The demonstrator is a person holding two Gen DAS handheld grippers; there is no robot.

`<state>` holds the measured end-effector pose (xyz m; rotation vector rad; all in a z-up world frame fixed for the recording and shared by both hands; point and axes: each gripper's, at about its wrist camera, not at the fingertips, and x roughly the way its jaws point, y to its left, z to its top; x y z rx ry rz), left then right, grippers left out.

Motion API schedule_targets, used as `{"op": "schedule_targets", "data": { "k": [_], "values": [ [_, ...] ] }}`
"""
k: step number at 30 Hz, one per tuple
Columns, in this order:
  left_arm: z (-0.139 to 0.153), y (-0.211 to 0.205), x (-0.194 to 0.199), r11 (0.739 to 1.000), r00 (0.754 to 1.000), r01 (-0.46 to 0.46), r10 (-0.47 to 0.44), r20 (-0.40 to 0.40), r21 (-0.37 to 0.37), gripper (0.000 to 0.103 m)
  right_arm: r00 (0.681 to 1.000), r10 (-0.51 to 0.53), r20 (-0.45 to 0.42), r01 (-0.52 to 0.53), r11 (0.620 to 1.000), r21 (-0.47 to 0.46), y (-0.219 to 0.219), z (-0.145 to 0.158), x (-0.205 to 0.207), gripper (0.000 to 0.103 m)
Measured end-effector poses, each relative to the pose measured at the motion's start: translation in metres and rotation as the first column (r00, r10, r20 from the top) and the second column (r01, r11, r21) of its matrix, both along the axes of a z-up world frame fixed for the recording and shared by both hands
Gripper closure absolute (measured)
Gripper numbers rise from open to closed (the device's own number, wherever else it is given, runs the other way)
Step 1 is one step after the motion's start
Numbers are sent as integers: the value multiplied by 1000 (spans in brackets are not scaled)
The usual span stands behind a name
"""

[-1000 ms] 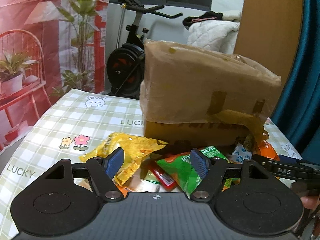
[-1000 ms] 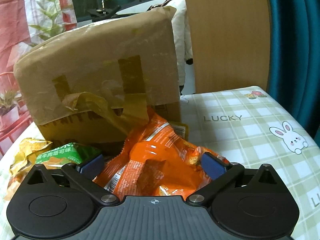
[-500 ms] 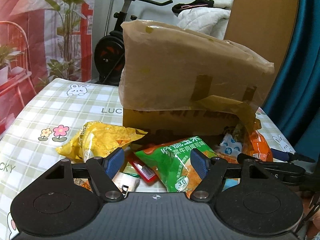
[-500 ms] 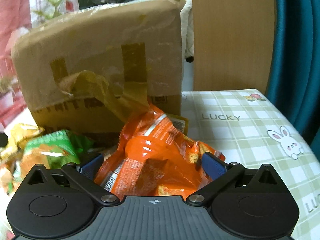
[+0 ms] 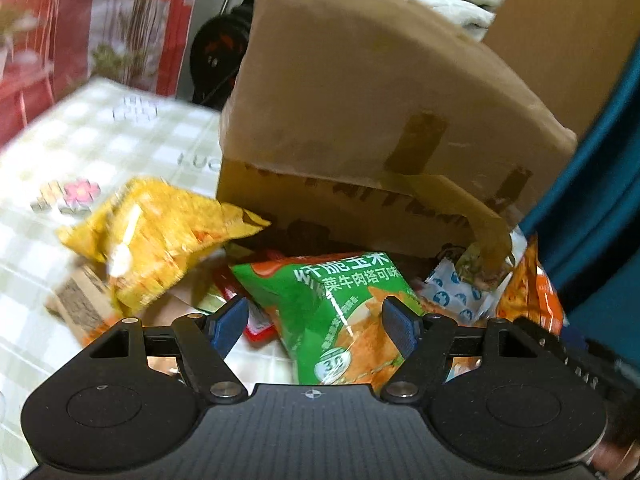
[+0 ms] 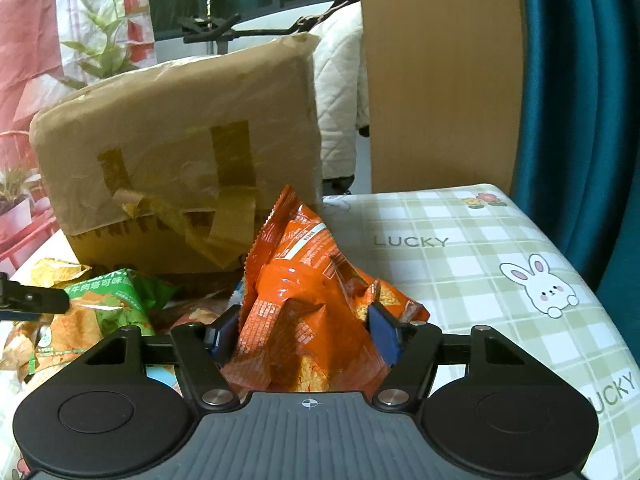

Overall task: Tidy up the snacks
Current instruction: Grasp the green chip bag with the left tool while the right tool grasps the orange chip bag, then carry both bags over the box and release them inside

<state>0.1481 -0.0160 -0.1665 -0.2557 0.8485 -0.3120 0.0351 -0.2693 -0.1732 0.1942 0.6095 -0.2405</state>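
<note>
Fingers point(image 6: 384, 326) pinching orange snack bag point(image 6: 304, 300), tablecloth point(image 6: 460, 240) reading "LUCKY"

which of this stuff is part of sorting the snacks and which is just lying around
Job:
- orange snack bag, squeezed in right tongs
- green snack bag, between left tongs
- yellow snack bag
- cardboard box

Lying about:
- exercise bike
- white quilted jacket
- teal curtain
</note>
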Motion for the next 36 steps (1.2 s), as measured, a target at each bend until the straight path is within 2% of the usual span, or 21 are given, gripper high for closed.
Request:
{"op": "schedule_targets", "data": {
  "k": [3,8,11,14,16,21,28,36],
  "values": [
    [-8,-1,9,998,999,-26,24,-40,-64,27,1000,2,-1,-2,1000,2,-2,-1,-2,40],
    [-22,-5,20,990,995,-57,47,-85,-125,24,1000,-3,-12,4,1000,11,-2,-6,-3,40],
    [-28,-9,24,987,993,-70,55,-105,-146,18,1000,-4,-14,4,1000,11,-2,-8,-4,40],
    [-31,-15,26,989,994,-64,50,-99,-134,16,1000,-1,-15,2,1000,13,-3,-8,-3,40],
    [-32,-18,27,991,995,-55,44,-85,-125,17,1000,-1,-15,1,1000,14,-3,-8,-3,40],
    [-22,-20,19,997,999,-16,14,-30,-75,35,1000,-3,-12,3,1000,18,-2,-7,-5,40],
    [9,-15,-16,999,992,47,-49,115,23,37,1000,-12,16,12,1000,11,-1,3,-12,40],
    [35,-13,-45,997,968,49,-64,243,64,37,998,-3,56,3,1000,-5,8,21,-25,40]
  ]
}}
